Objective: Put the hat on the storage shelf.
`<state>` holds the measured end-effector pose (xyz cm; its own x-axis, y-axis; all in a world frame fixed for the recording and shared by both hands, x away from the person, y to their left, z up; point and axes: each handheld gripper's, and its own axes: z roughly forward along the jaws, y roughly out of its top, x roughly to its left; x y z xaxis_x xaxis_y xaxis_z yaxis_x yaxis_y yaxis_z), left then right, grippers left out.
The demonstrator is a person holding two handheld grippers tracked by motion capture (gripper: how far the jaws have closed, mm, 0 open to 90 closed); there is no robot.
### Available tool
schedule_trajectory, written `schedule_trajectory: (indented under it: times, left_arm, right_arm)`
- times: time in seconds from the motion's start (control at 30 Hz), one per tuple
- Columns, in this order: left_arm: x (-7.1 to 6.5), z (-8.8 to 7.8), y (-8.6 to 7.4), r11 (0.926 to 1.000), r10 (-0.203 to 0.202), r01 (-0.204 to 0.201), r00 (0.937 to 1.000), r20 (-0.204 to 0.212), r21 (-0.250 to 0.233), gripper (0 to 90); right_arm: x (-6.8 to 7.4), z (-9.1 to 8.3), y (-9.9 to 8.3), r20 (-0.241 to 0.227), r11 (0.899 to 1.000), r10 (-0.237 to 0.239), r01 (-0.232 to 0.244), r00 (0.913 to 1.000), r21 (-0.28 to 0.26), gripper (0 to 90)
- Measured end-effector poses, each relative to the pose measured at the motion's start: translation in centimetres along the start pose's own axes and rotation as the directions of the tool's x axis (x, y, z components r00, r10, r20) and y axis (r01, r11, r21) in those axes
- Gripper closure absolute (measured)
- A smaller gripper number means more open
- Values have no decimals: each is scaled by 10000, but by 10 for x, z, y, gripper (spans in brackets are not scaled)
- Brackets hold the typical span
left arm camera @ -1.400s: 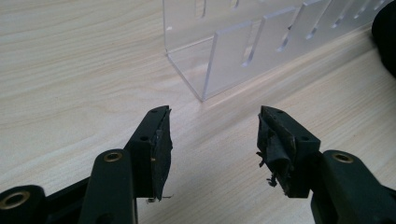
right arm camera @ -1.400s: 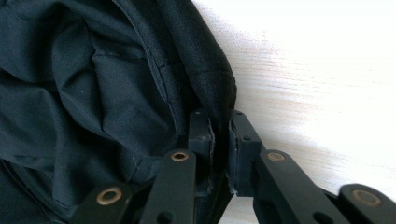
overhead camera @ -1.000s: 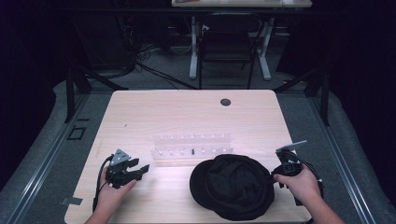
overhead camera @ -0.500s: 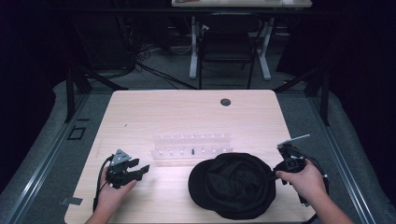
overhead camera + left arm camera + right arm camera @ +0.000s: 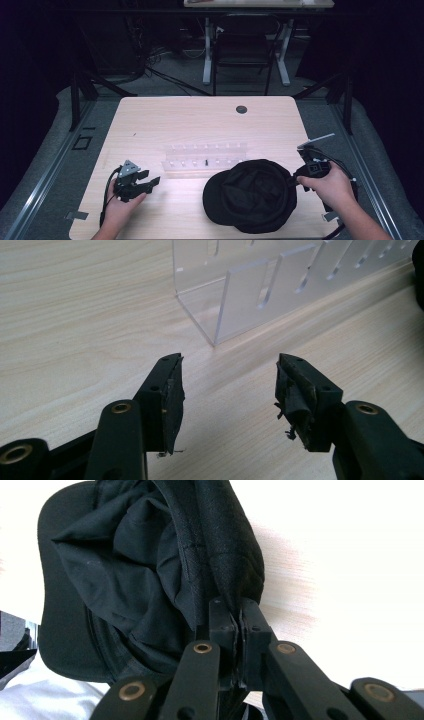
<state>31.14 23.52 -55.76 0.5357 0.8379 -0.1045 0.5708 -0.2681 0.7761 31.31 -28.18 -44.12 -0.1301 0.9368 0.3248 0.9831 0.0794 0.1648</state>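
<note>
Pinching the rear edge of the black cap (image 5: 252,195), our right claw (image 5: 239,617) has its jaws pressed together on the fabric, and we judge this the lifting step: the cap lies crown-down at the near right of the desk (image 5: 200,125), brim toward our left. Next we need a steady raise without the thin cloth slipping out. Our left claw (image 5: 145,181) rests spread and empty near the clear acrylic rack (image 5: 205,159). How much fabric sits between the pads is hard to make out, and the rack's far end is cut off in the left gripper view.
</note>
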Motion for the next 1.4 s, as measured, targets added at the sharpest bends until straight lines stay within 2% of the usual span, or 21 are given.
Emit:
schedule_trajectory:
  times: [0.1,0.17,0.37,0.4,0.63,0.7,0.87,0.9,0.97,1.07,1.17,1.2,1.37,1.4]
  left_arm:
    - [0,0,0,10000,-7,7,10000,-5,21,450]
    - [0,0,0,10000,-1,1,10000,-1,31,450]
    - [0,0,0,10000,22,-22,10000,17,49,450]
    - [0,0,0,10000,17,-17,10000,7,13,450]
    - [-1,1,0,10000,35,-36,10000,30,69,450]
    - [-1,1,0,10000,47,-47,10000,24,75,450]
    - [-2,1,0,10000,41,-41,10000,24,63,450]
    - [-2,1,0,10000,54,-54,10000,31,75,450]
    - [-1,1,0,9999,62,-63,10000,28,87,450]
    - [-2,1,0,10000,42,-42,10000,32,69,450]
    - [-2,1,0,10000,53,-53,10000,29,69,450]
    - [-2,1,0,10000,42,-42,10000,32,64,450]
    - [-1,1,0,10000,51,-51,10000,22,66,450]
    - [-2,1,0,10000,30,-30,10000,20,57,450]
  right_arm:
    - [5,-4,1,76,9999,80,-79,9999,-65,874]
    - [6,-9,4,-97,9999,-14,15,10000,150,876]
    - [10,-19,6,-336,10000,70,-69,9994,23,880]
    - [11,-20,6,-351,9995,249,-255,9991,-163,880]
    - [18,-35,8,-414,9997,162,-170,9990,-187,881]
    - [20,-40,9,-496,10000,-15,11,9988,-68,882]
    - [26,-48,10,-514,9999,59,-66,9987,-135,882]
    - [26,-51,11,-578,9999,-94,98,9983,78,883]
    - [30,-53,11,-581,9999,38,-45,9983,-113,883]
    - [32,-58,12,-632,9999,45,-52,9980,-112,883]
    - [36,-62,14,-787,9998,116,-130,9968,-182,883]
    - [35,-65,15,-761,10000,-55,59,9971,51,883]
    - [38,-70,16,-1137,10000,67,-60,9935,62,884]
    - [40,-69,16,-1257,9997,233,-245,9918,-81,884]
